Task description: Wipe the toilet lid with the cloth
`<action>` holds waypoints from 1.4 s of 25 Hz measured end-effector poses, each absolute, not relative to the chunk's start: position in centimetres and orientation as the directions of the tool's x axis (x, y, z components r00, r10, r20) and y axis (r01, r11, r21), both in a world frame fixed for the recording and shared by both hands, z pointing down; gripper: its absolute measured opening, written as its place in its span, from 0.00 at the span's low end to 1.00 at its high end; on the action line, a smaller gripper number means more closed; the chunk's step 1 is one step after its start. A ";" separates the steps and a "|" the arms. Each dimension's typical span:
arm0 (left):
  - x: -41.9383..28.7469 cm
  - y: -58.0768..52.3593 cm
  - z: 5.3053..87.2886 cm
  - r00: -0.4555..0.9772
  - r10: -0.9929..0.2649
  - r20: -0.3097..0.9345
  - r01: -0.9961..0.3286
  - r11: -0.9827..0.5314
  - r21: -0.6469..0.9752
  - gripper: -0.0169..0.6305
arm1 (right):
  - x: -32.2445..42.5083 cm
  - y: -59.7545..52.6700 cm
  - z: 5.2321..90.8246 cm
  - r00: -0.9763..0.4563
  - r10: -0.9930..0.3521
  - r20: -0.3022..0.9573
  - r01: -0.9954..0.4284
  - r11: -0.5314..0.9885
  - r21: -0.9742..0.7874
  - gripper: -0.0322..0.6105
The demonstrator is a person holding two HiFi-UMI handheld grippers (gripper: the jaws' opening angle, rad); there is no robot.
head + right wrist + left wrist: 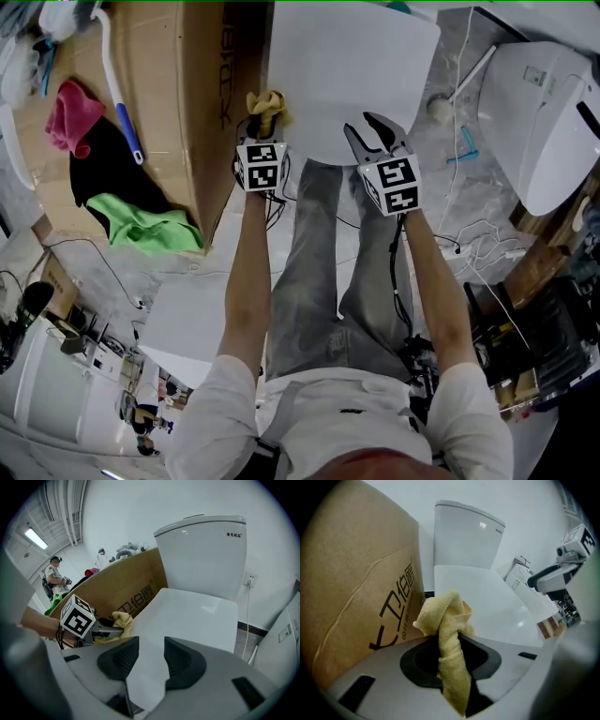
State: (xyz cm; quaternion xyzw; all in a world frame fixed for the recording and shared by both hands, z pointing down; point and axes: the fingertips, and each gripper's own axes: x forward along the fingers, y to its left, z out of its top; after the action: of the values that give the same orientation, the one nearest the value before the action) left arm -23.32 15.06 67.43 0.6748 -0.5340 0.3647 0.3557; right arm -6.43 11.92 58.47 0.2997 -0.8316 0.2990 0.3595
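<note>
The white toilet lid (352,70) lies closed ahead of me, also the toilet lid (478,597) and toilet lid (192,616) in the gripper views, with the cistern (206,555) behind it. My left gripper (263,117) is shut on a bunched yellow cloth (447,634), held at the lid's front left corner; the cloth (266,103) pokes out past the jaws. My right gripper (372,131) hangs open over the lid's front edge, nothing between its pads (185,660).
A tall cardboard box (192,103) stands tight against the toilet's left side. Pink (70,117), black and green cloths (145,225) and a toilet brush (117,84) lie on it. A second white toilet (544,122) and loose cables (478,244) are at the right.
</note>
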 end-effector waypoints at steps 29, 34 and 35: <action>-9.4 17.5 67.9 0.209 -0.446 0.870 -0.974 -0.176 0.144 0.21 | 6.4 15.6 60.1 -0.552 -0.276 0.786 -0.751 0.575 -0.325 0.34; -7.4 17.5 68.0 0.225 -0.433 0.873 -0.967 -0.206 0.148 0.21 | 8.1 15.9 60.2 -0.543 -0.288 0.789 -0.766 0.554 -0.325 0.34; -7.0 17.5 68.0 0.227 -0.431 0.873 -0.966 -0.211 0.147 0.21 | 8.5 15.9 60.2 -0.541 -0.290 0.789 -0.769 0.551 -0.324 0.34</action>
State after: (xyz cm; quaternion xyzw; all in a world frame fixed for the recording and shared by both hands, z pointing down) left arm -7.02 17.48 67.98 0.6896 -0.5068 0.3602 0.3714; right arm 8.47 15.93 60.21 0.3278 -0.8082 0.3425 0.3495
